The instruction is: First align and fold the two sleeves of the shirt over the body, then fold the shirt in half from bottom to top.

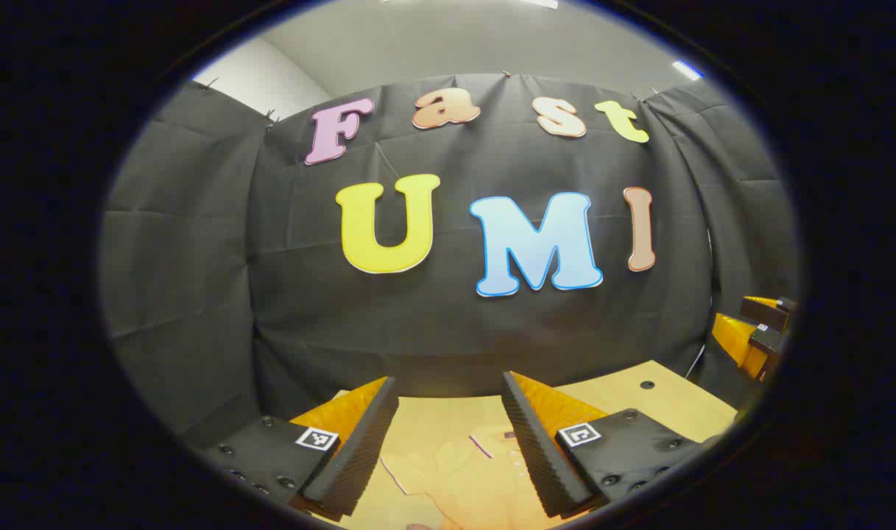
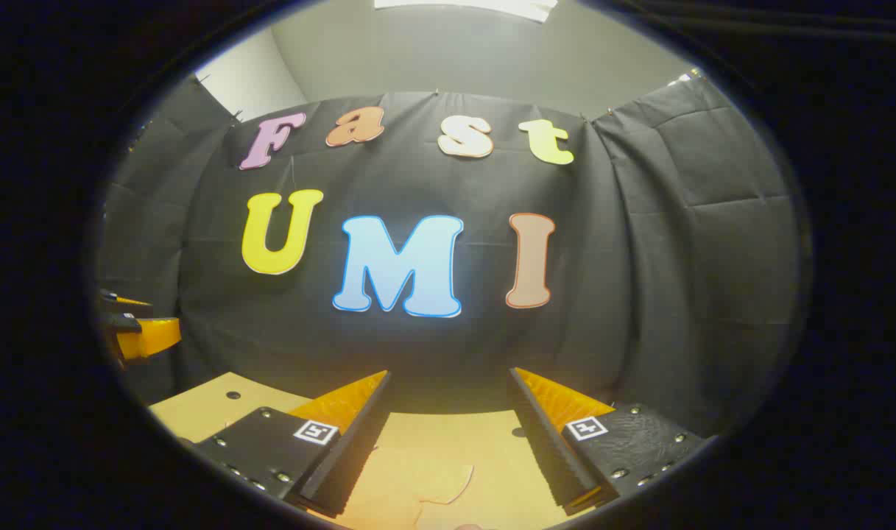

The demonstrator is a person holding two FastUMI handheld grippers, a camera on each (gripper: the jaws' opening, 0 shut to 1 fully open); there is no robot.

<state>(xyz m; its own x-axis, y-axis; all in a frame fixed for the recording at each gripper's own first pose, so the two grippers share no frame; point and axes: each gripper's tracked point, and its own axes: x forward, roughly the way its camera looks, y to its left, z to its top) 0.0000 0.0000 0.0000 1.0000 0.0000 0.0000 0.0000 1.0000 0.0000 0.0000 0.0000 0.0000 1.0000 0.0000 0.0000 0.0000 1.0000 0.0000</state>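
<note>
Shirt (image 1: 477, 471): lay flat on bench (image 1: 661, 405), below both grippers, collar and button strip toward wall.
L gripper (image 1: 448, 442): fingers spread, nothing held, above shirt.
R gripper (image 2: 448, 442): spread too, over a sleeve (image 2: 418, 482).
Handling: prob light, soft, floppy; pinch sleeve at cuff edge.
Writing: none legible on shirt.

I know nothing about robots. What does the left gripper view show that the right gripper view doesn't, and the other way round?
Left gripper view: the shirt with its collar and front opening, plus the right gripper at the right edge.
Right gripper view: a curved shirt edge, perhaps a sleeve, a ceiling light, and the left gripper at the left edge.
Shared: each gripper's own open fingers, the wooden table, the shirt lying flat, and the black cloth wall.
</note>
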